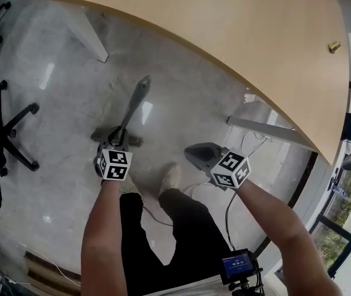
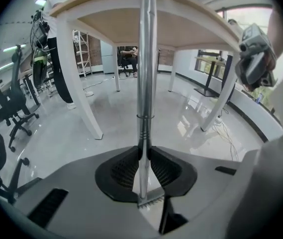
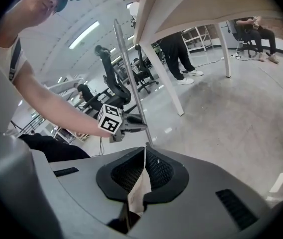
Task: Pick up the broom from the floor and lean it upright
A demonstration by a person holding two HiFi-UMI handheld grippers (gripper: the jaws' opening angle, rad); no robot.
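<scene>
Left gripper [image 1: 119, 143] is clamping the broom [image 1: 136, 98] handle, which is pointing toward 1 o'clock. Right gripper [image 1: 194, 153], at its 3 o'clock, is sitting closed, empty.

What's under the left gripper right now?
The broom's dark bristles show on both sides beneath the left gripper. The gripper and its cube cover the middle of them and the lower end of the handle.
</scene>
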